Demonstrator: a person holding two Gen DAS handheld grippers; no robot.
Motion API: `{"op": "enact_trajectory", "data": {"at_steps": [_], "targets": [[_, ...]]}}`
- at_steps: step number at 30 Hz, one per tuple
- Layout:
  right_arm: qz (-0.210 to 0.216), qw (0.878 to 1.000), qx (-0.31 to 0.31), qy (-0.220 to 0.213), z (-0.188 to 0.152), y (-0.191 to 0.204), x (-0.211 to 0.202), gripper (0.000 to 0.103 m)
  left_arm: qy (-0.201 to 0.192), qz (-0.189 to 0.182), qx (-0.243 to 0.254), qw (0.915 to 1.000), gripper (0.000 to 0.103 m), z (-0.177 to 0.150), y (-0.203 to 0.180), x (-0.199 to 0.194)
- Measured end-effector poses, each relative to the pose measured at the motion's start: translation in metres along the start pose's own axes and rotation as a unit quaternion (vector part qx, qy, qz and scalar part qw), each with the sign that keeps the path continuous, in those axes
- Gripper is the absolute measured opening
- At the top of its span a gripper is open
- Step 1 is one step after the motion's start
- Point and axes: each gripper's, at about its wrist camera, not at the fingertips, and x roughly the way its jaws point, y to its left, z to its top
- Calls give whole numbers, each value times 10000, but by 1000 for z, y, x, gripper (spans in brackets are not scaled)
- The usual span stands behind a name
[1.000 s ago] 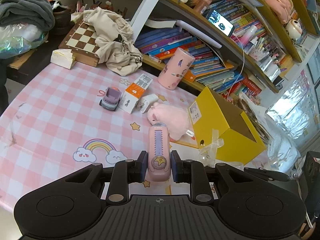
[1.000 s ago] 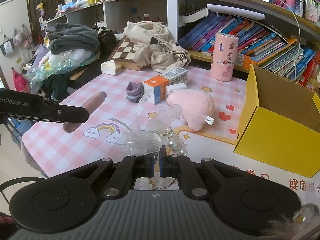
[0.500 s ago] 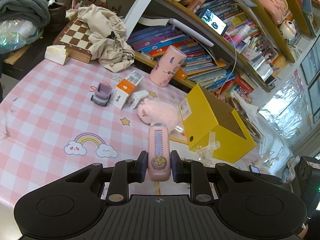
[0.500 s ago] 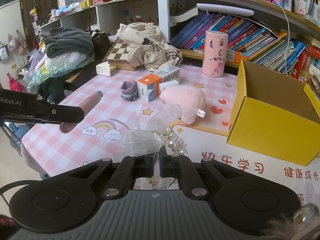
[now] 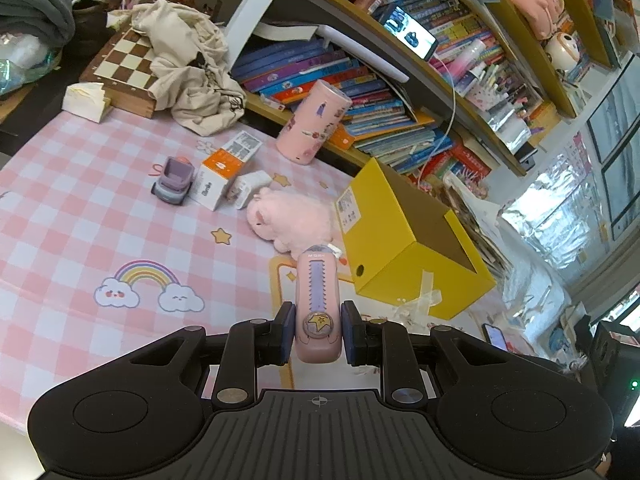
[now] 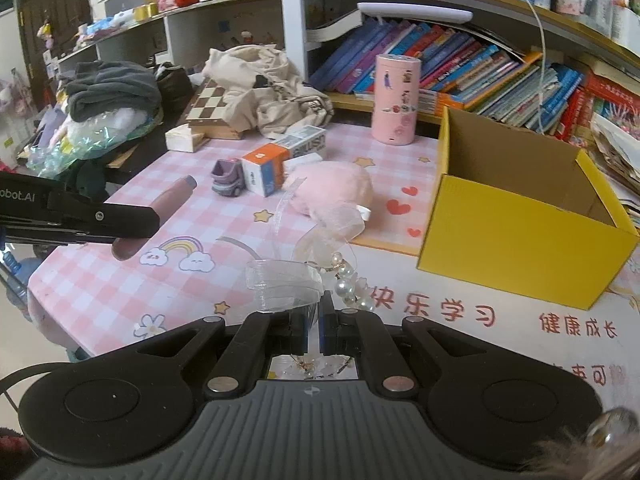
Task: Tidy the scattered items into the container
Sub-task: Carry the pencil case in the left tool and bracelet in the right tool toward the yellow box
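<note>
Left gripper (image 5: 315,334) is clamping a pink utility knife (image 5: 317,304); right gripper (image 6: 313,330) is pinching a ribbon-and-pearl hair accessory (image 6: 320,268), both short of the yellow box (image 6: 520,216). Risk: the ribbon is dangling, probably snagging the box's near wall or slipping out. The box's mouth is standing open; a pink plush (image 6: 332,188) is crowding its left side.

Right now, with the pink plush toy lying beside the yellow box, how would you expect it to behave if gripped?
The pink plush toy looks fluffy, so probably soft and squashy under the pads. Its rounded, slumped shape suggests it is light, unlikely to roll, and not fragile.
</note>
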Motion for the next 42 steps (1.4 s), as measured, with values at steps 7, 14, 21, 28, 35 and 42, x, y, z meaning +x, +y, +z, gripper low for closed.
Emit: {"op": "enact_trajectory", "data": {"at_steps": [7,14,21,28,35,42], "targets": [[-139,9997,189,-1,-6,-18,-7,5,124,-140,-5,9998,23,-1,-13,11],[-256,9989,403,26,-14,-35,-14,5,268,-249,50,9993,23,-1,-27,24],[-349,9974,624,64,-20,-54,-20,5,469,-346,67,9983,23,-2,-42,37],[-379,9961,796,32,-19,-74,-32,5,542,-559,117,9969,23,2,-67,48],[-352,9955,879,-48,-11,-99,-39,5,502,-713,188,9960,23,11,-94,63],[-254,9957,878,-112,-1,-129,-46,5,462,-760,211,9958,23,18,-119,83]]}}
